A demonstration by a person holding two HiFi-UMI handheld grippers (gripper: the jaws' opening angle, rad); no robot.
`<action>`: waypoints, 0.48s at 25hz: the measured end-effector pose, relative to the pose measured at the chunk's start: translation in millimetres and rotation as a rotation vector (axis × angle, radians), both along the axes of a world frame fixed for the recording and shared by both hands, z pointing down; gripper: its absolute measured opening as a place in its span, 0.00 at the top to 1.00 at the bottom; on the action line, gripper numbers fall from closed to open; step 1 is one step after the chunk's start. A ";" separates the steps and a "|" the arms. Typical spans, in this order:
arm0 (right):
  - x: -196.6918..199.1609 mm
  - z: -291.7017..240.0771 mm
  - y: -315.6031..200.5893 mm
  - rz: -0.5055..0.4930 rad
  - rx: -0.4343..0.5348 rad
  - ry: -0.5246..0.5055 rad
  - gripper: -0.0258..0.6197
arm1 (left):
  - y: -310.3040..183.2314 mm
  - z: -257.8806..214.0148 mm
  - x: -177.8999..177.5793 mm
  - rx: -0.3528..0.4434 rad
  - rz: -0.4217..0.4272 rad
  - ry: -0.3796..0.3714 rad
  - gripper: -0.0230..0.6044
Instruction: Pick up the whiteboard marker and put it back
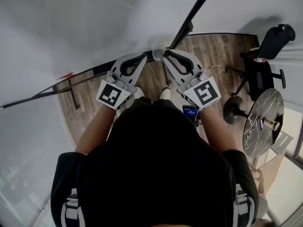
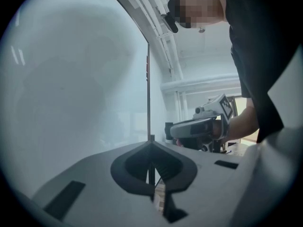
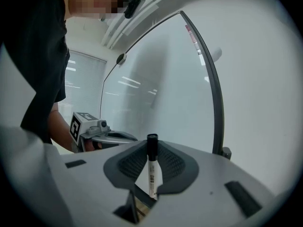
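Pale whiteboard (image 3: 161, 79) fills the background. Against it the whiteboard marker (image 3: 152, 174) stands upright, cap up, clamped in the jaws of the right gripper (image 3: 151, 148) and held in the air. The pick-up looks done; putting it back remains. On the left gripper (image 2: 150, 145) the jaws are together, empty.

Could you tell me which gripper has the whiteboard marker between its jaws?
The right gripper: its jaws clamp the upright whiteboard marker, while the left gripper is shut, empty.

The whiteboard (image 3: 156, 89) blocks ahead; a chair (image 1: 265, 60) and table (image 1: 262, 122) stand rightward.
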State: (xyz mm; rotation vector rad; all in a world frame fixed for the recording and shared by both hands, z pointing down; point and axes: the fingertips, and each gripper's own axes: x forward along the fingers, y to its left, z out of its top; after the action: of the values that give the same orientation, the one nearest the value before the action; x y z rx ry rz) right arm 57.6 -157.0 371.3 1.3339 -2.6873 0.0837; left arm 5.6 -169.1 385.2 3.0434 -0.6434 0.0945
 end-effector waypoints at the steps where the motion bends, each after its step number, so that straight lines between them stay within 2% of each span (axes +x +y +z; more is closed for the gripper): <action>1: -0.5 0.0 0.9 -0.004 0.004 0.000 0.86 | 0.3 0.2 0.4 0.000 0.004 0.001 0.96; 12: -1.0 1.2 2.9 -0.004 0.001 -0.024 0.86 | 2.4 0.0 4.2 0.004 0.018 0.002 0.96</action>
State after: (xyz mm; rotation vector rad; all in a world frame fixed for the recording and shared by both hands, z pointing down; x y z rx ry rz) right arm 56.5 -154.1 372.5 1.3362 -2.7100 0.0978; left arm 9.8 -166.8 385.3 3.0533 -0.6167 0.0903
